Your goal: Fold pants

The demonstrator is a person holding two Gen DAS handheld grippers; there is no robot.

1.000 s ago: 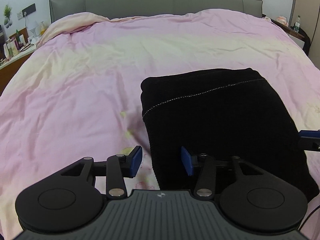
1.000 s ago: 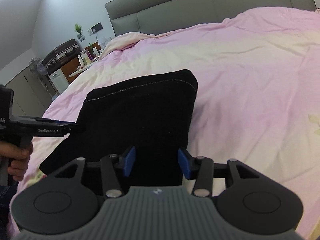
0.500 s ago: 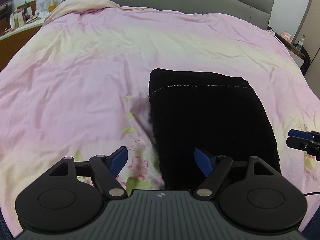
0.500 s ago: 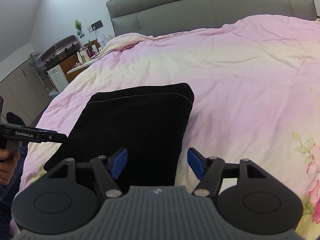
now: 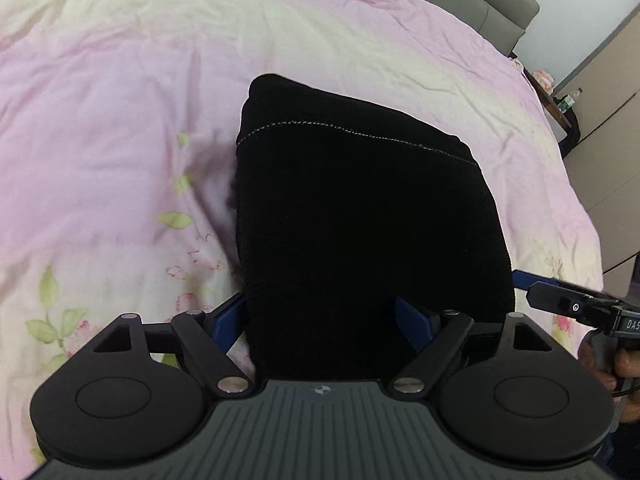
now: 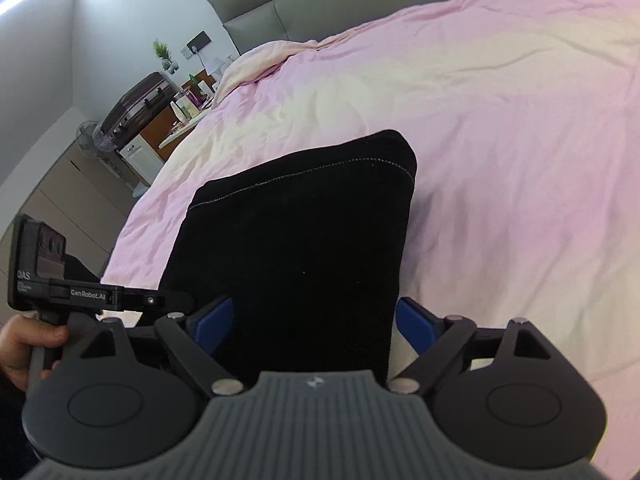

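Both grippers have just been opening their jaws. The left gripper [image 5: 320,316] now stands spread wide over the near left edge of the pants [image 5: 360,220], the cloth lying between its blue fingers [image 5: 228,320] but not pinched. The right gripper [image 6: 312,320] is likewise released over the near right edge. A moment ago both were narrower. The pants lie as a compact black rectangle on the pink duvet [image 5: 100,140], so the fold looks finished or nearly so. Nothing blocks the way; the headboard [image 6: 280,4], a suitcase [image 6: 140,102] and a cluttered side table [image 6: 180,120] stand far off.
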